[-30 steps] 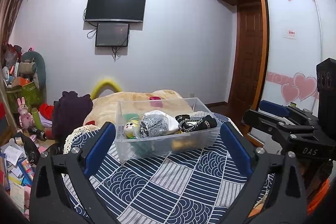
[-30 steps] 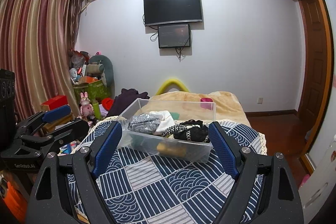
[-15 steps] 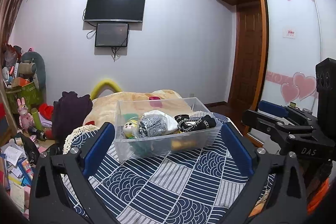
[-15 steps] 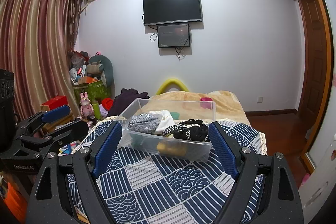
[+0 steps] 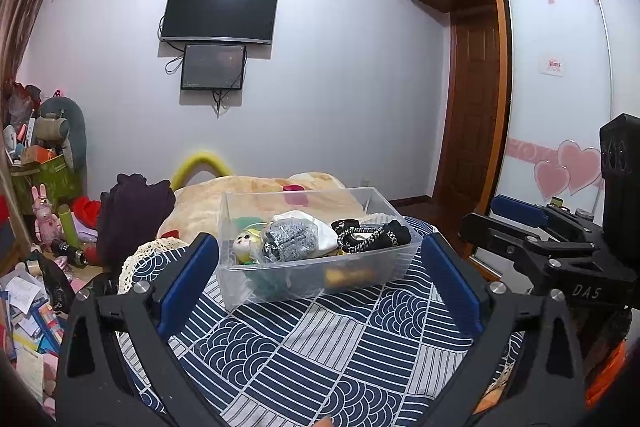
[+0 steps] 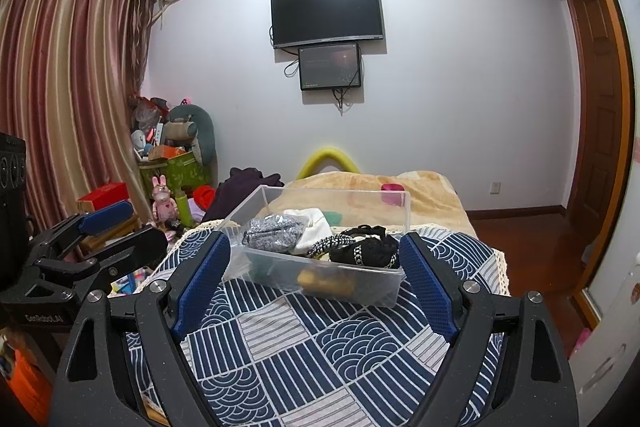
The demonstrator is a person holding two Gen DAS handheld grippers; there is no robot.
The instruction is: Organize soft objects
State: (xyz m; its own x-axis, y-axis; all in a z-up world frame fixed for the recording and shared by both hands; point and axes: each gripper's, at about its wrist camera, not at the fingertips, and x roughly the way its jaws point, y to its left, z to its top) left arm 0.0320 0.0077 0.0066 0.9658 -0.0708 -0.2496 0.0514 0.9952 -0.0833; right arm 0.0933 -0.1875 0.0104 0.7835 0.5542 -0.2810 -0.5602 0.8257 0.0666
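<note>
On the patterned bedspread (image 5: pixel 320 355), soft items are seen piled inside the clear bin (image 5: pixel 316 283); nothing is noted shifted over the last second. Left gripper (image 5: pixel 320 279) and right gripper (image 6: pixel 316 279) are held wide, empty, so the stage is left undecided.

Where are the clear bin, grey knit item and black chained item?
clear bin (image 5: pixel 394 269), left wrist view, front wall.
grey knit item (image 5: pixel 286 239), left wrist view, its middle.
black chained item (image 6: pixel 366 251), right wrist view, its middle.
</note>
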